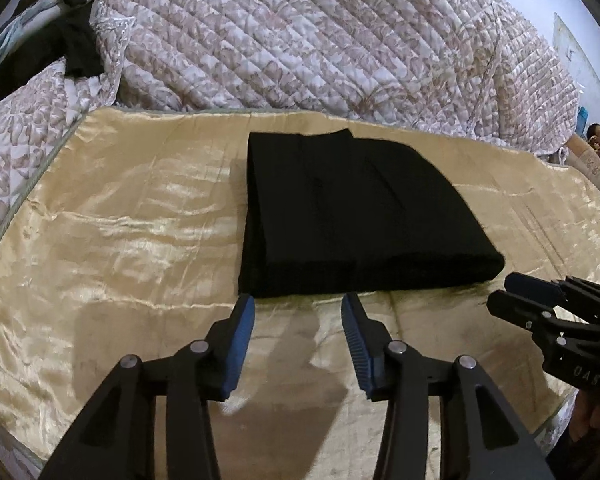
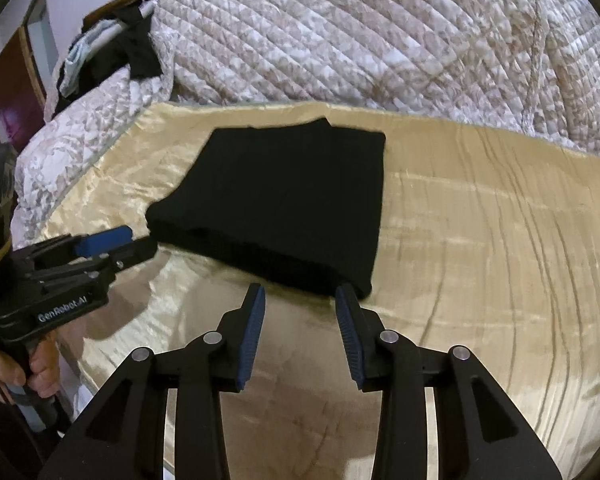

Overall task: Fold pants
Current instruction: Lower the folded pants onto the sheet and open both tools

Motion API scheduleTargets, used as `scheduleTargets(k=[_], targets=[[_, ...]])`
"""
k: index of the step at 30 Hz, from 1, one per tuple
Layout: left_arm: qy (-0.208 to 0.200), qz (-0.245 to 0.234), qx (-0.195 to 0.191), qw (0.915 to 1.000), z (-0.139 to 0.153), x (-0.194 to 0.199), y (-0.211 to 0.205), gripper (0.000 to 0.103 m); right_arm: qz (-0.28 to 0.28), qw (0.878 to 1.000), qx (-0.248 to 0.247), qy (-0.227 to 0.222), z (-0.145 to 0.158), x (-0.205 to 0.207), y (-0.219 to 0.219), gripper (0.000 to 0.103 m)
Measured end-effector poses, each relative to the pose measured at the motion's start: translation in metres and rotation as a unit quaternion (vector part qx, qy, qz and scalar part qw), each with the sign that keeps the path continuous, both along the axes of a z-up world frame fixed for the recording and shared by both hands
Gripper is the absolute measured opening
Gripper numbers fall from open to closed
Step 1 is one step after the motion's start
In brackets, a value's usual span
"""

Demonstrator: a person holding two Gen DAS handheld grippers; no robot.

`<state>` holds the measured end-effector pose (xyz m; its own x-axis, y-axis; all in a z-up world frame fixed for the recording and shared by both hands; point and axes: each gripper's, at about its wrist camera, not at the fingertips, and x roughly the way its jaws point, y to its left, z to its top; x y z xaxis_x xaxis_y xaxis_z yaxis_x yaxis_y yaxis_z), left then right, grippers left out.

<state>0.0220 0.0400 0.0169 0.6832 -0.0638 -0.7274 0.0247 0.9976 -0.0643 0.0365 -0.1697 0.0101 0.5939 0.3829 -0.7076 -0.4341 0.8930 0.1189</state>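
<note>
Folded pants [image 1: 348, 216] laid just ahead of both released grippers: left [image 1: 298, 316], right [image 2: 300, 308]; nothing gripped.

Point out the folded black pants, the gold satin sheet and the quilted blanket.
folded black pants [image 1: 340, 216], left wrist view, middle of the top layer
gold satin sheet [image 1: 120, 232], left wrist view, bare stretch left of the pants
quilted blanket [image 2: 340, 32], right wrist view, bunched middle

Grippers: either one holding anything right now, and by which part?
Nothing is held. The left gripper and right gripper are both open with empty gaps, just short of the near edge of the folded pants, which lie free on the gold sheet.
</note>
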Motion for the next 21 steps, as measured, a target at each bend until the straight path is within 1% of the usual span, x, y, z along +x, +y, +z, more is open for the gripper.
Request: scheduleTargets(k=[6, 8, 9, 11, 14, 21], targets=[[0.022, 0.005, 0.005, 0.9997, -0.014, 0.004, 0.002, 0.049, -0.009, 0.999, -0.028, 0.022, -0.017, 0.005, -0.001, 0.037], [0.034, 0.006, 0.006, 0.9994, -0.021, 0.006, 0.002, 0.05, -0.014, 0.999, -0.023, 0.028, -0.02, 0.008, -0.003, 0.038], [0.036, 0.005, 0.007, 0.9993, -0.023, 0.006, 0.002, 0.052, -0.015, 0.999, -0.024, 0.029, -0.02, 0.008, -0.003, 0.039], [0.03, 0.007, 0.015, 0.9994, -0.024, 0.005, 0.002, 0.055, -0.013, 0.999, -0.03, 0.025, -0.02, 0.007, -0.001, 0.04], [0.032, 0.01, 0.005, 0.9994, -0.025, 0.006, 0.005, 0.057, -0.013, 0.999, -0.033, 0.023, -0.021, 0.007, 0.0, 0.042], [0.03, 0.01, 0.011, 0.9994, -0.026, 0.006, 0.005, 0.062, -0.011, 0.999, -0.03, 0.022, -0.022, 0.006, 0.0, 0.044]])
